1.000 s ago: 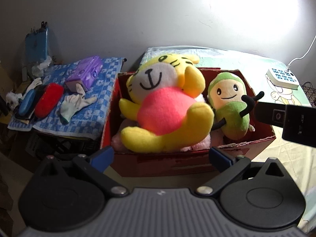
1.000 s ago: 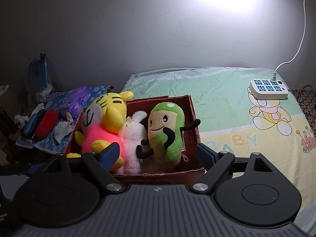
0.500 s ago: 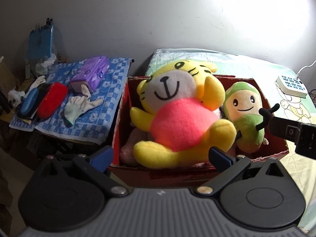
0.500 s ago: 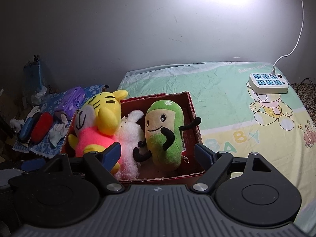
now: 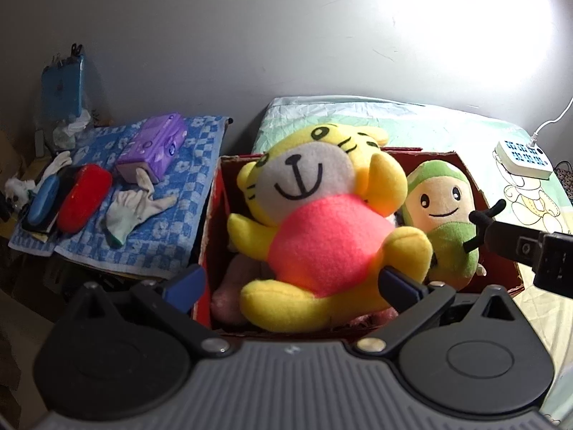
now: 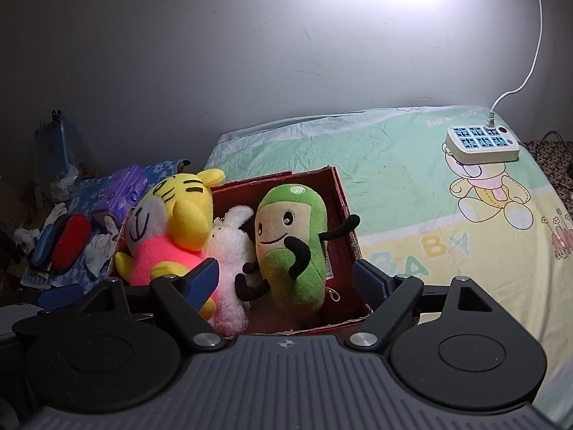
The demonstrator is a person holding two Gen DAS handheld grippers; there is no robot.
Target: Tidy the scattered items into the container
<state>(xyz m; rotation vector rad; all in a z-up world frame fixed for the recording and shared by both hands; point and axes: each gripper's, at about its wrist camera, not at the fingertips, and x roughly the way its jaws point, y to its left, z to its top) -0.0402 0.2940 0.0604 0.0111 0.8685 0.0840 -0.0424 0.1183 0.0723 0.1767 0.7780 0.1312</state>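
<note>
Red cardboard box [image 6: 342,193] sits mid-frame on a pastel bedsheet [image 6: 401,179], packed with three plush toys. Yellow tiger [image 5: 322,222] in pink shirt fills the box's left side; white fluffy toy [image 6: 229,247] wedged in the middle; green bean plush [image 6: 293,247] upright on the right. Left gripper [image 5: 292,286] spread wide, empty, low centre of its view, close to the tiger. Right gripper [image 6: 286,279] likewise wide and empty before the box. White power strip [image 6: 481,143] upper right of the frame.
</note>
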